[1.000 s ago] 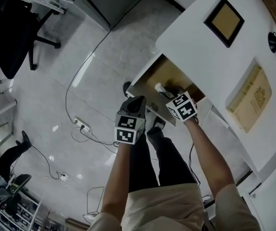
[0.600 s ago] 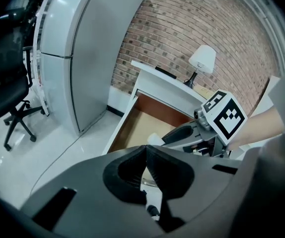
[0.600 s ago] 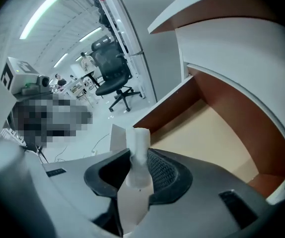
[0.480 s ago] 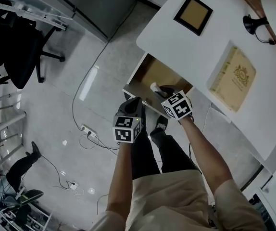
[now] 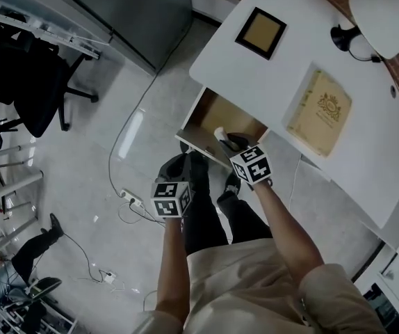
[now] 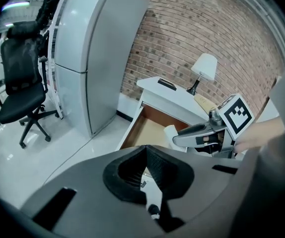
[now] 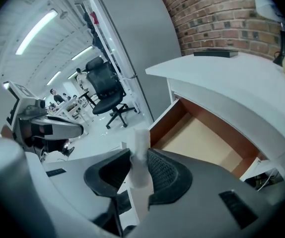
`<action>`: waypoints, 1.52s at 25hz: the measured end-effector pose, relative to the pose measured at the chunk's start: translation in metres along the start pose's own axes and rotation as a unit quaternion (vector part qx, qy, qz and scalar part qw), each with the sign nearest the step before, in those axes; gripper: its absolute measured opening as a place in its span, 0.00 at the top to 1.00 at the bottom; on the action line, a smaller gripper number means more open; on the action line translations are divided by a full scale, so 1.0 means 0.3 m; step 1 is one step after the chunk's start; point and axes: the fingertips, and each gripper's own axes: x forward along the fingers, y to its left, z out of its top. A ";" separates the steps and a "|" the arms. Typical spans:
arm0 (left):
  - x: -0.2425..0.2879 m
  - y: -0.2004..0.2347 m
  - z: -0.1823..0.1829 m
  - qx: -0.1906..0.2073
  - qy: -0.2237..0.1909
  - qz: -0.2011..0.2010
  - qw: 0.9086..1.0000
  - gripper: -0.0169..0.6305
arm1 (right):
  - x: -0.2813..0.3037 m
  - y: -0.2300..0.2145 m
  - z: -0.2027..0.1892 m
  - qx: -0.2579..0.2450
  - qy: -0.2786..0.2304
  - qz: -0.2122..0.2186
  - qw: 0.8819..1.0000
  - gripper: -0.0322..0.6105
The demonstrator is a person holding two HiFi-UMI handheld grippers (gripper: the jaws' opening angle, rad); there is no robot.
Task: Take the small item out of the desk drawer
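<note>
The right gripper (image 7: 139, 155) is clamped on the small item (image 7: 141, 135), a white tube-shaped piece pinched between its 2 ribbed pads. The tube's long axis stands crosswise to the squeeze, and its top pokes up past the fingertips. In the left gripper view it looks roughly upright. The left gripper (image 6: 146, 151) has its jaws drawn together with nothing between them. It hangs over the floor (image 5: 116, 158) on the person's left, short of the drawer front.

The task's thing is therefore not on the drawer bottom. It sits in the right gripper, over the near part of the open drawer (image 5: 194, 139), close to the front panel. How far it stands above the rim I cannot tell. From the right gripper, the wooden drawer bottom stretches ahead and to the right, and what shows of it carries nothing else.

Beyond that, the white counter (image 5: 283, 68) overhangs the back of the drawer. It carries a framed picture (image 5: 261, 32), a tan book (image 5: 319, 113) and a lamp (image 5: 384, 9).

The coming move probably turns on 1 relation: the item is on the drawer's near side, with open space behind it toward the person. It likely only needs drawing up and back by the right hand, away from the front panel. The left gripper is well apart from the item and has no hold to give.
</note>
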 end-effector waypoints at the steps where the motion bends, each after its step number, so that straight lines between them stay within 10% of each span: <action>1: -0.016 -0.003 0.006 0.002 0.001 0.002 1.000 0.95 | -0.016 0.008 0.007 0.003 -0.004 0.000 1.000 0.74; 38: -0.440 -0.422 0.215 0.087 -0.057 -0.055 0.993 0.95 | -0.652 0.224 0.156 0.068 -0.186 -0.011 0.980 0.74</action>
